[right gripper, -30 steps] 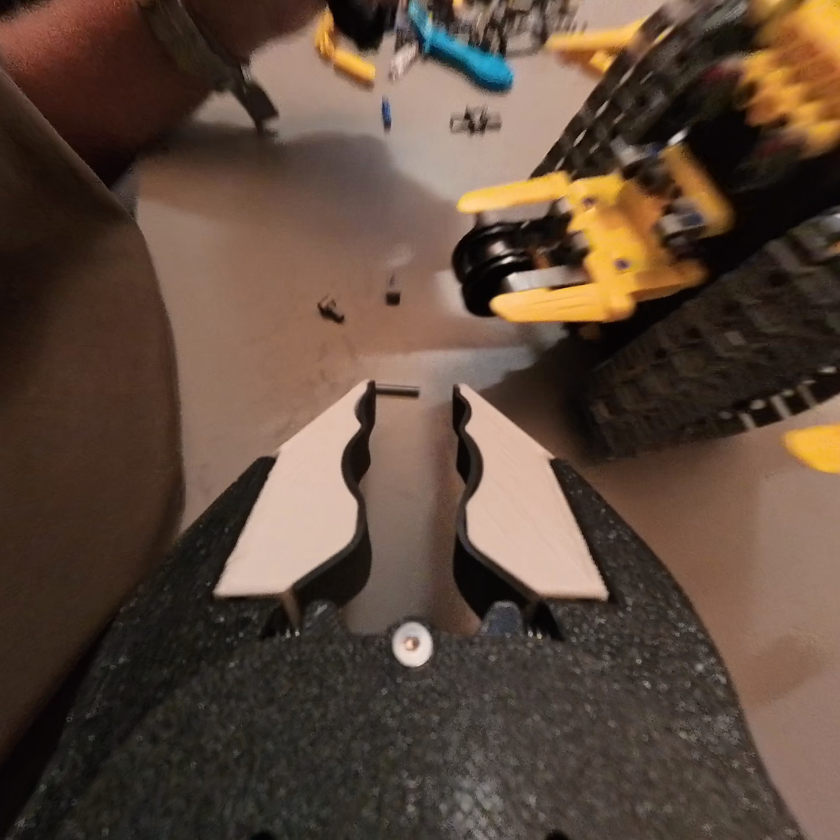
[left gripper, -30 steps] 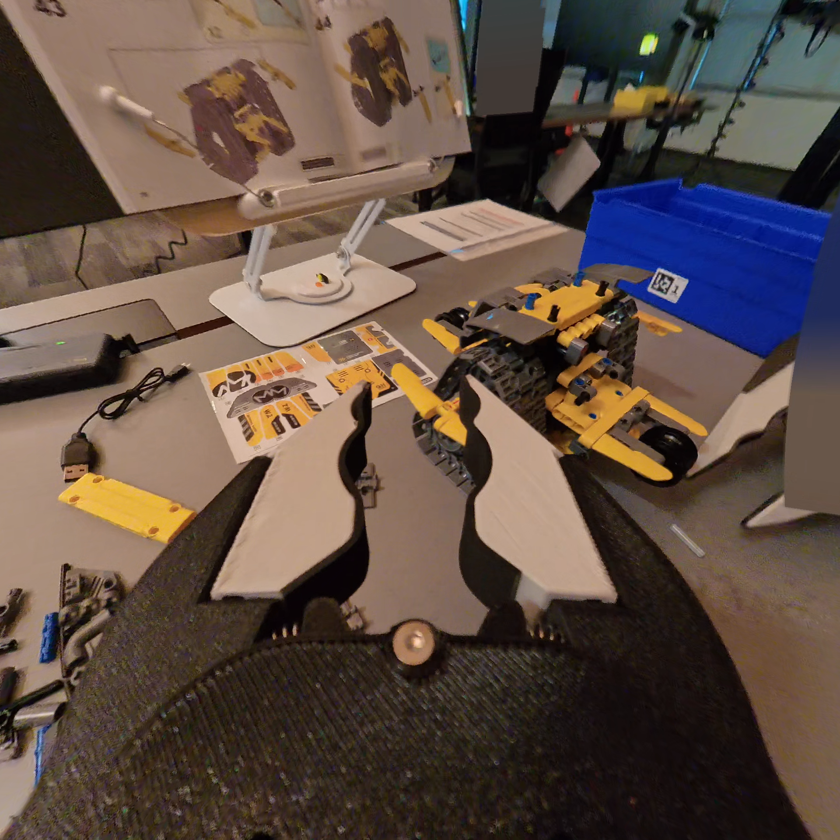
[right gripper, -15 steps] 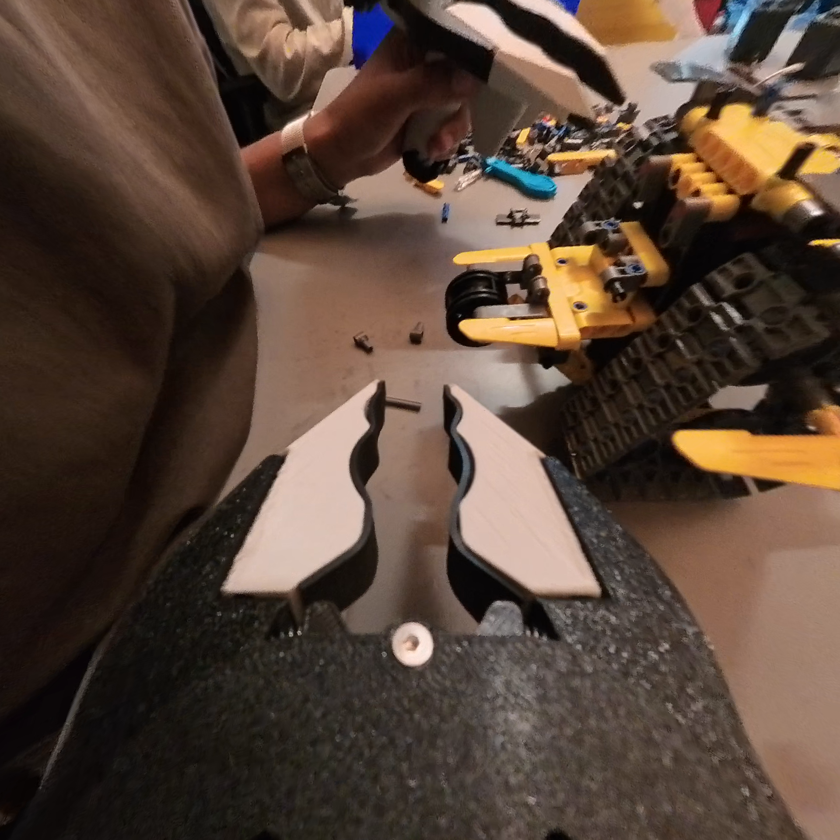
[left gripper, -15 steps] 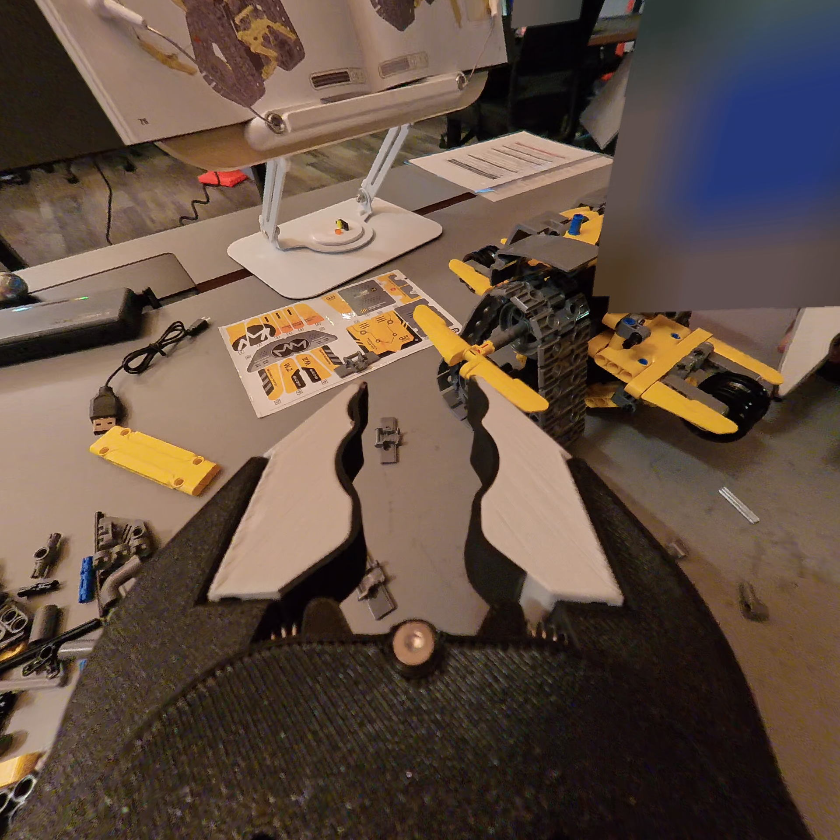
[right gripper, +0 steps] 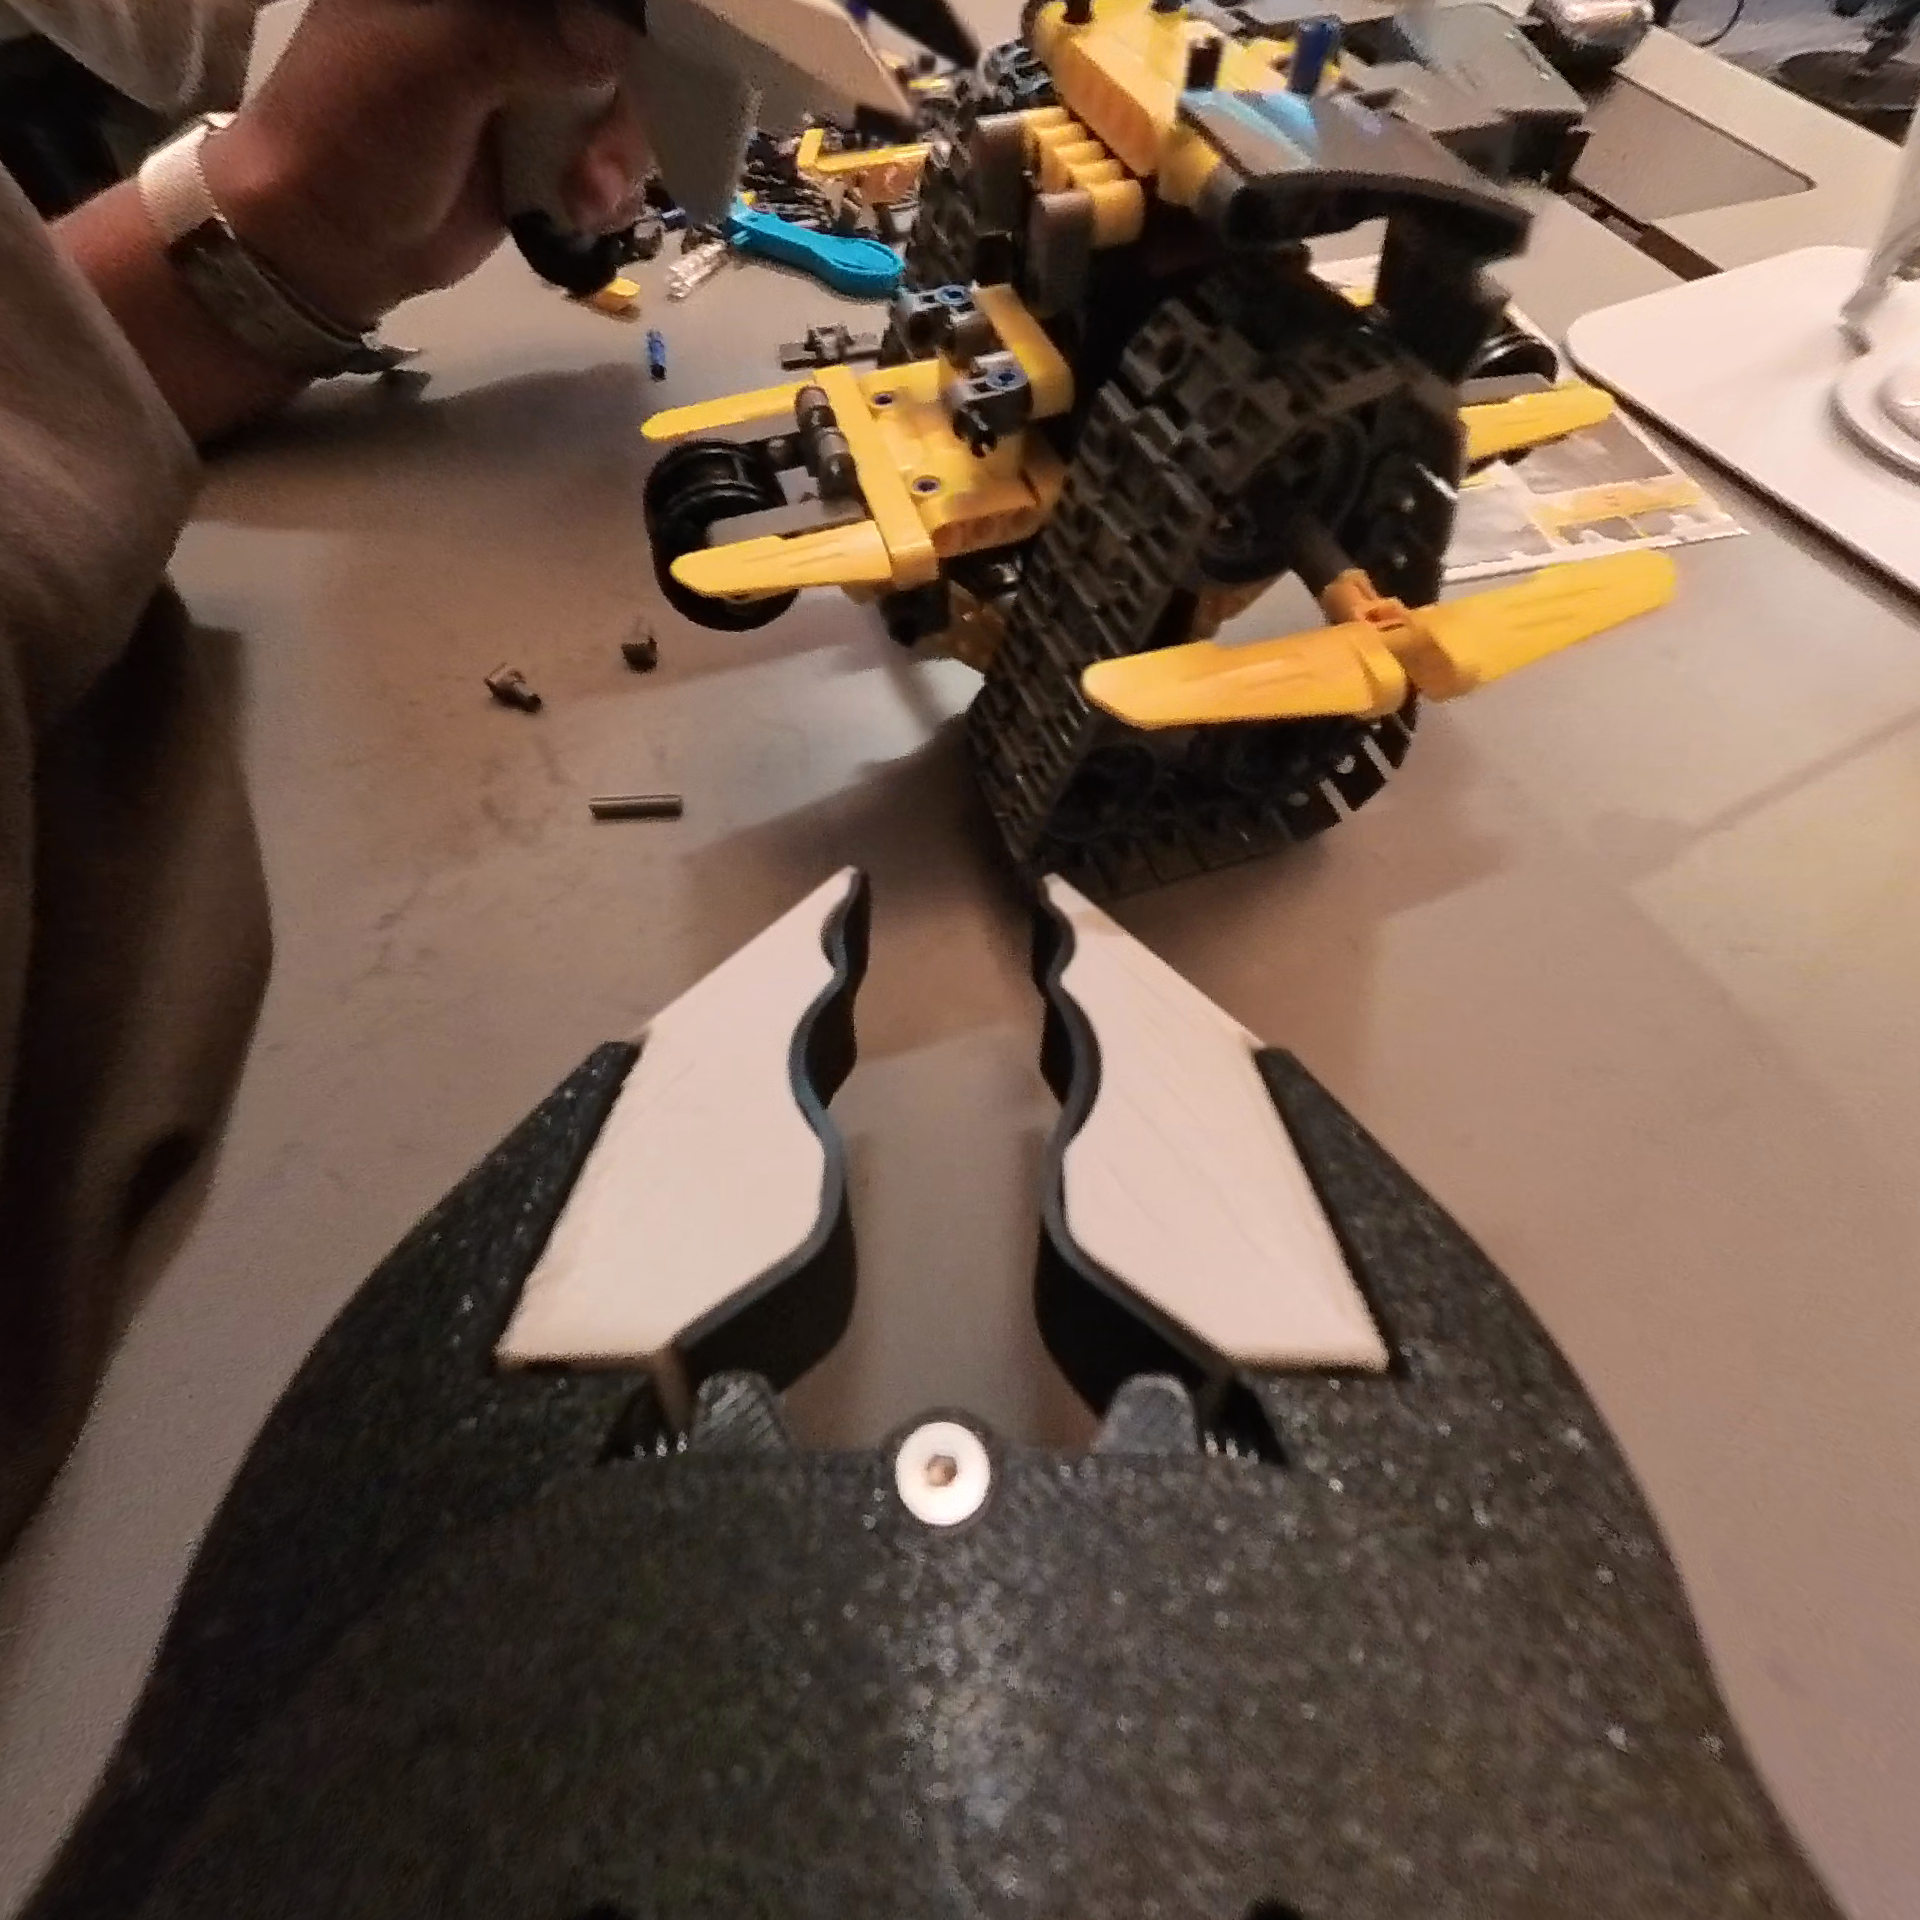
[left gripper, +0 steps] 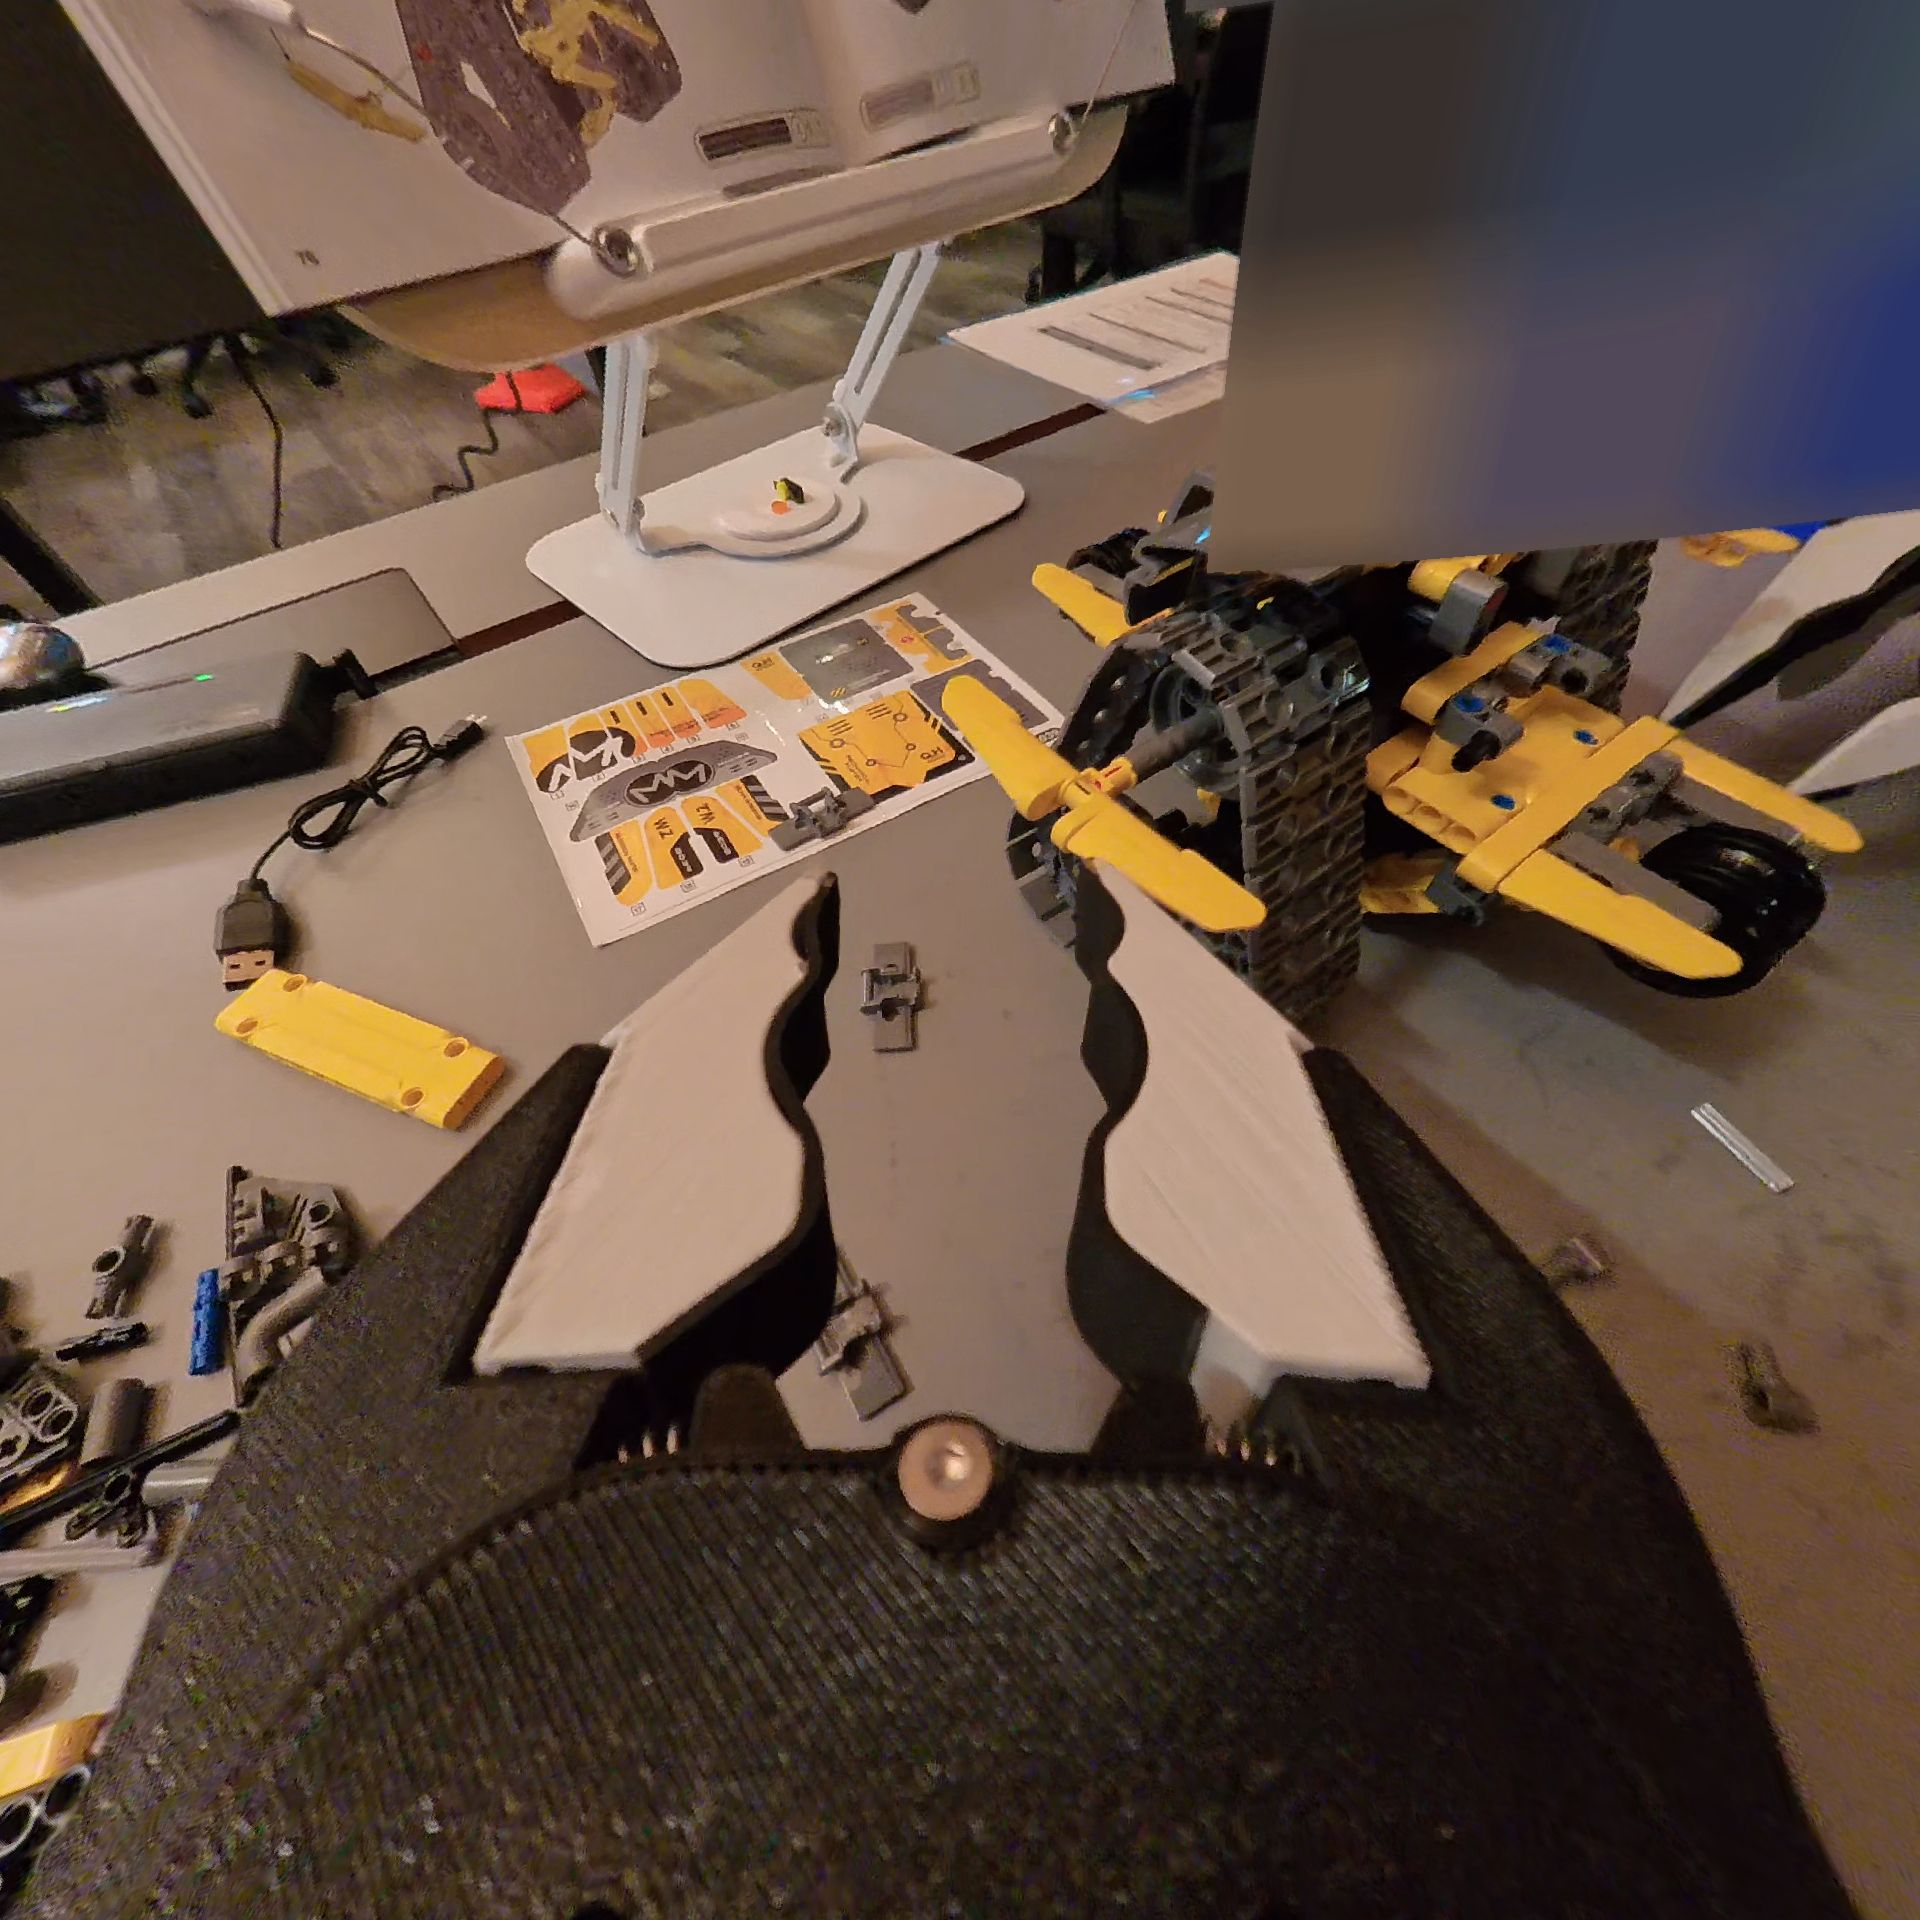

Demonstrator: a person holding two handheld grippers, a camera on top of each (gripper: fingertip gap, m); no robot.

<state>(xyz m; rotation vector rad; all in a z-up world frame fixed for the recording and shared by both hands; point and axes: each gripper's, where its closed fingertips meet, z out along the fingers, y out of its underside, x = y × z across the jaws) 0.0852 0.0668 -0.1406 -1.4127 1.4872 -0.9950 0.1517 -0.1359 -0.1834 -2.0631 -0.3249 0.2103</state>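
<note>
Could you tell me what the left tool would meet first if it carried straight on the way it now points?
Most likely the small grey piece lying on the table between the open left tool's tips; farther on, the sticker sheet. Depth is uncertain.

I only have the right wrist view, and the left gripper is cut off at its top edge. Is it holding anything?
Observer: No. The left gripper is open and empty. A small grey piece lies on the table, seen between its fingers.
Operator: What is on the table to its left?
Observer: A flat yellow panel lies there, apart from the gripper.
Operator: And beyond the tracked model?
Observer: An open booklet is propped on a white stand.
</note>
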